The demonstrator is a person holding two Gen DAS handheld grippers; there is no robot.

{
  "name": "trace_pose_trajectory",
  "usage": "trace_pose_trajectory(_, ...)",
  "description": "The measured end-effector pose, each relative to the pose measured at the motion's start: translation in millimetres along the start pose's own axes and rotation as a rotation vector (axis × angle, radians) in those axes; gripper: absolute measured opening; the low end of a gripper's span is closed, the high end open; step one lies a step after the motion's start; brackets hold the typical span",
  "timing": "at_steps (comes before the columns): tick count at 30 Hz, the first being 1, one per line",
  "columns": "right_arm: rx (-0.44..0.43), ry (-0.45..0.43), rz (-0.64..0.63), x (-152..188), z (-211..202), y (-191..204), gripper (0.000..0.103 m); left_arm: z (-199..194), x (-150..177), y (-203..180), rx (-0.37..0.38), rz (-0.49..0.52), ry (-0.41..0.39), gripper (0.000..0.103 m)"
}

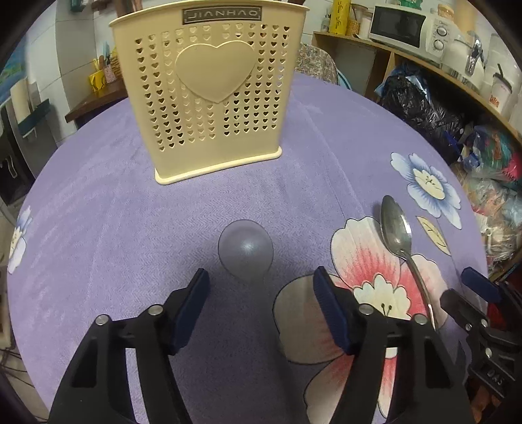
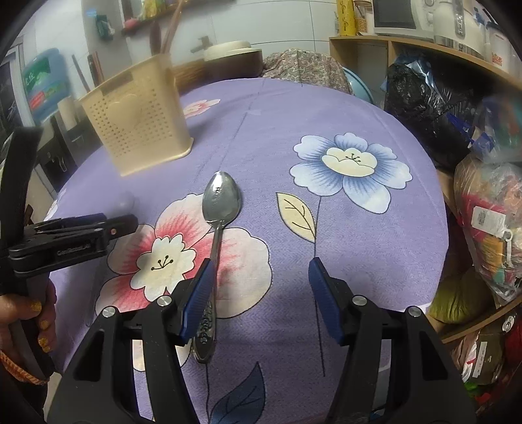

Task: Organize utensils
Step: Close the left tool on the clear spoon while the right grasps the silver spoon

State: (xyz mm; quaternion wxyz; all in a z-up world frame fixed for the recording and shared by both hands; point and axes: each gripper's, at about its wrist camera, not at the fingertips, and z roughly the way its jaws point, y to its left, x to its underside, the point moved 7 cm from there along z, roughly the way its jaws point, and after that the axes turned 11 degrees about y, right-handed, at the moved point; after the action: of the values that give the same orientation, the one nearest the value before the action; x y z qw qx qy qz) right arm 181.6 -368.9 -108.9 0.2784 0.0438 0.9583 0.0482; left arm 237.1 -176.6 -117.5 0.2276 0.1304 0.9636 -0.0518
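A cream utensil holder (image 1: pixel 208 91) with heart-shaped holes stands upright at the far side of the purple flowered tablecloth (image 1: pixel 98 228). My left gripper (image 1: pixel 261 277) is open and empty, and a small round translucent grey object (image 1: pixel 245 251) lies just beyond its tips. A metal spoon (image 2: pixel 222 199) lies bowl-up on the pink flower print, its handle pointing toward me. My right gripper (image 2: pixel 261 264) hovers open over the handle end, which passes beside the left finger (image 2: pixel 199 293); the pads do not press on it. The spoon (image 1: pixel 396 228) also shows right of my left gripper.
Dark utensil handles stick out of the holder (image 2: pixel 137 130). A hand (image 2: pixel 32 313) holds the left gripper (image 2: pixel 127 225) at the left edge of the right wrist view. Wooden shelves (image 2: pixel 407 45) with bags, a microwave (image 1: pixel 404 26) and jars crowd the table's right side.
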Motion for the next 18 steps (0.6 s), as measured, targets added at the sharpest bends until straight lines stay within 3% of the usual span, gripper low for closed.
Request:
trace_pose_trajectory(5, 0.003, 0.007, -0.003, 0, 1, 0, 0.060, 3, -8, -1, -0.039, -0.007, -0.008, 0.048)
trace_pose_trajectory(7, 0.002, 0.009, -0.001, 0, 2, 1, 0.060, 5, -11, -4, -0.053, 0.004, -0.008, 0.036)
trace_pose_trajectory(14, 0.002, 0.016, -0.016, 0, 4, 7, 0.060, 5, -17, -7, -0.028, 0.013, -0.012, 0.036)
trace_pose_trajectory(18, -0.015, 0.022, -0.023, -5, 6, 11, 0.060, -13, -23, -2, 0.008, -0.005, -0.061, 0.036)
